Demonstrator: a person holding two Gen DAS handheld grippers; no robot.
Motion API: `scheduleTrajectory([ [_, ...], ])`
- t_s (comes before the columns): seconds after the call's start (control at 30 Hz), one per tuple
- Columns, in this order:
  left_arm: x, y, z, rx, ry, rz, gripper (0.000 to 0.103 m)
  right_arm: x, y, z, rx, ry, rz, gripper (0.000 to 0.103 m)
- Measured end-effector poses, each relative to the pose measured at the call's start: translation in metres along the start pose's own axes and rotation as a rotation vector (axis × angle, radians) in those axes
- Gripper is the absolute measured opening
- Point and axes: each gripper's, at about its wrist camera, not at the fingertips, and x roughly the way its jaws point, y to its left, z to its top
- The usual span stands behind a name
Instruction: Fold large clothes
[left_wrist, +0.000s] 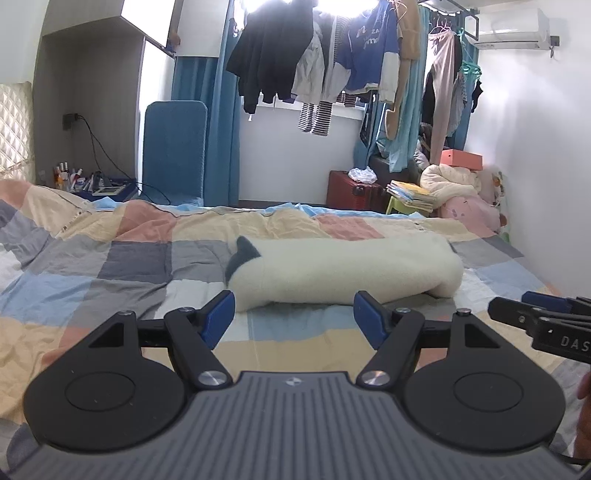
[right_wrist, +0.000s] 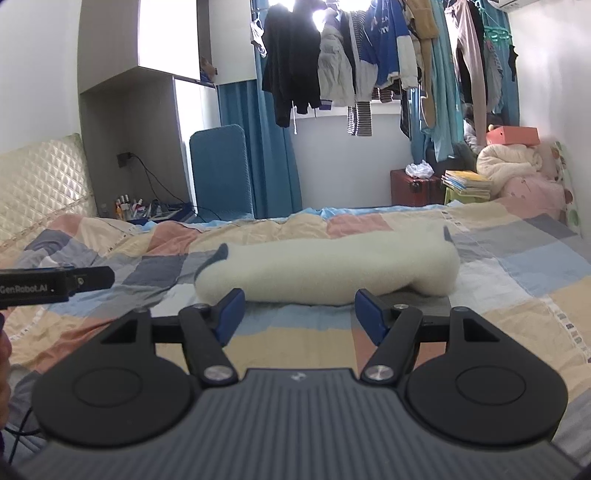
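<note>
Item: cream fleece garment with grey trim, lying in a long folded bundle on the patchwork quilt, just ahead of both sets of jaws and crosswise to them, probably so each end can be taken at once. Left gripper: jaws apart, nothing between the blue pads. Right gripper: likewise spread and empty, beside the left. Legible writing: "DAS" on the right gripper's side; "GenRobot.AI" on the left's.
</note>
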Motion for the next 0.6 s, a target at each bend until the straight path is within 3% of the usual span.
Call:
scheduleTrajectory([
  [0.6,0.0066,0.0085,0.0005,-0.027,0.022,-0.025,0.076,-0.0018,0.0018,-0.001,-0.001,0.018,-0.01,0.068],
])
